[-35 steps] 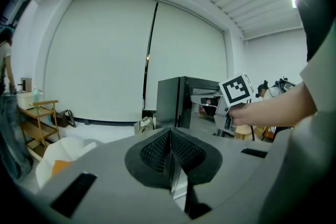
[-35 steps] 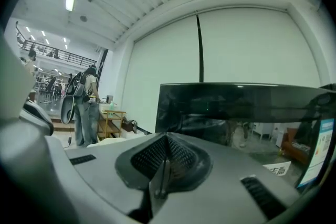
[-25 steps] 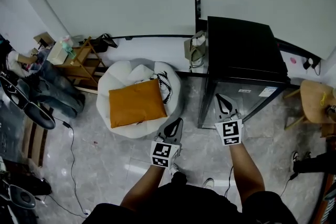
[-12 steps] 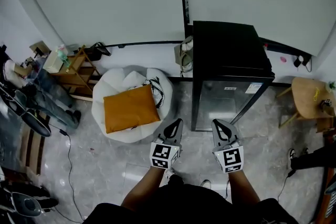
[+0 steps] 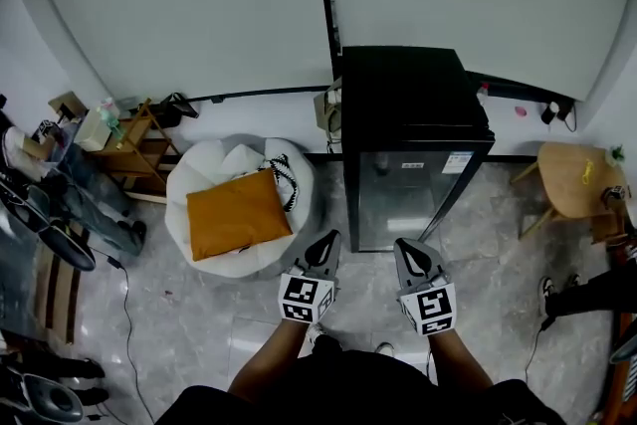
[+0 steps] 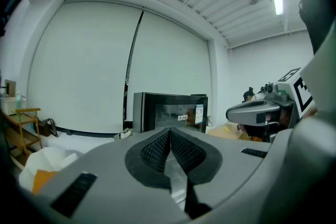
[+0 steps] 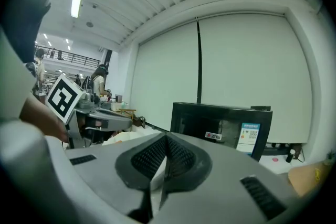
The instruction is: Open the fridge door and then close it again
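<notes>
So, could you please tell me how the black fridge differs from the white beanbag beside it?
The fridge is black, while the beanbag is white. The fridge is a tall, hard-edged box with a glass-fronted door, shut; the beanbag is low, round and slumped. The beanbag carries an orange cushion; the fridge carries no cushion. Both stand on the grey floor close to the pale wall.

The head view looks steeply down from above the person onto the black fridge [image 5: 413,114], near ahead. Each gripper view rides low, facing nearly level along its own jaws. All three share the fridge front. The left gripper view catches the right gripper [image 6: 233,113] — the right gripper view, the left gripper [image 7: 123,122].
</notes>
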Demonstrator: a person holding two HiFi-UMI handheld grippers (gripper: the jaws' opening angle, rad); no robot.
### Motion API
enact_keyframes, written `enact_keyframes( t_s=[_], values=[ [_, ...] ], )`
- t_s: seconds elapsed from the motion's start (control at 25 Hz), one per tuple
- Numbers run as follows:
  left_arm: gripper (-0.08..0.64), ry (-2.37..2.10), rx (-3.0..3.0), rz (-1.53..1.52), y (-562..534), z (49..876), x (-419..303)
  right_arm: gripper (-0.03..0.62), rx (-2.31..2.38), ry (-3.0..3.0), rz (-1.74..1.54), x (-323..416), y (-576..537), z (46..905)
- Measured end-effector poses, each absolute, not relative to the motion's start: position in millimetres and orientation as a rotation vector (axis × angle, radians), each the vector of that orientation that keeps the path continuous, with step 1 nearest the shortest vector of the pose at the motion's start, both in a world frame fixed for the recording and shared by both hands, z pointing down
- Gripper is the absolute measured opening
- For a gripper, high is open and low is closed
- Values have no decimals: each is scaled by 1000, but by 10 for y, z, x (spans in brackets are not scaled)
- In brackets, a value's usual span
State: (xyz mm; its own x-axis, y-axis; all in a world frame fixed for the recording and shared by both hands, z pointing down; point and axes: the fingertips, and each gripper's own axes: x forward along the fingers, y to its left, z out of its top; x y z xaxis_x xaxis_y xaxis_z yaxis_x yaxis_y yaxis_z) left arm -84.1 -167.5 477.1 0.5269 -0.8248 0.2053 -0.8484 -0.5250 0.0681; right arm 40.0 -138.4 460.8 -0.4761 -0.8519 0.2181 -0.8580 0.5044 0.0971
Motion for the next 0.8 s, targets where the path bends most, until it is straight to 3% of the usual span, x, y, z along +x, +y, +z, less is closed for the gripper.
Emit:
enact_keyframes(
  t_s=[0.8],
  values=[
    [23, -1430, 2613, 179, -1299, 4670, -325, 18, 1492, -2548, 17, 823, -1225, 4496]
  ],
)
